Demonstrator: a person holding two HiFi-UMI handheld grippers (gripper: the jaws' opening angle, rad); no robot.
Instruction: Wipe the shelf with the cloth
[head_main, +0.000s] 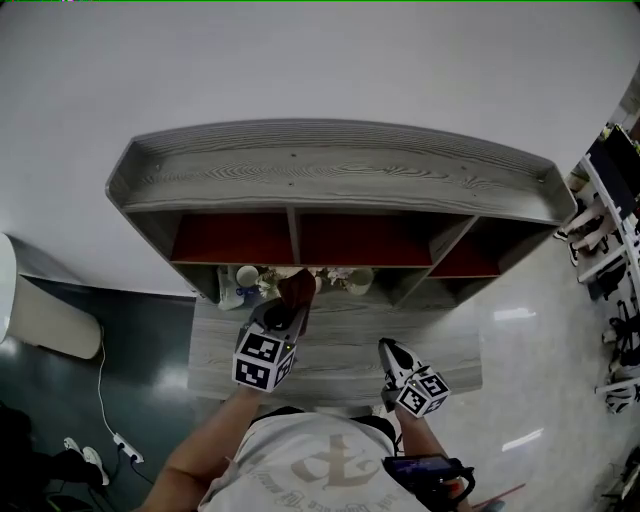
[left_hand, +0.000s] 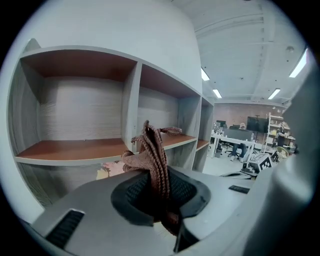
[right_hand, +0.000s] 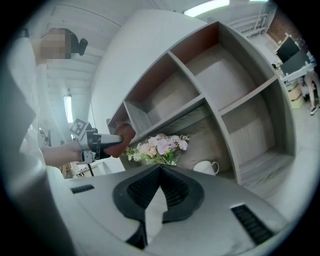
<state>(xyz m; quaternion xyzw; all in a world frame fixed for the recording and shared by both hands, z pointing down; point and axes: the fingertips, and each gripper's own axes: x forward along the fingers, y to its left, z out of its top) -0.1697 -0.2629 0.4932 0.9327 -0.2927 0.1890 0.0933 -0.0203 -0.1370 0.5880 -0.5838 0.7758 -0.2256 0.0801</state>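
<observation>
Cloth (left_hand: 152, 150) pinched in left gripper (left_hand: 156, 192), shelf (head_main: 330, 168) ahead, right gripper (right_hand: 160, 175) closed

The cloth (left_hand: 152, 150) is brown knit, the shelf (head_main: 340, 165) grey wood-grain, red-brown inside.

The cloth (left_hand: 152, 150) looks coarsely knitted, the shelf (head_main: 340, 165) matt woodgrain, perhaps laminate

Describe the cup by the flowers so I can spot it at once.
Find the grey wood-grain shelf unit; under its row of red-brown compartments is a ledge. There a bouquet of pink and lilac flowers stands, and the small white cup sits beside it, on the side away from the left tool gripping the brown knitted cloth. It is plain and loop-handled, unlike the bouquet.
</observation>
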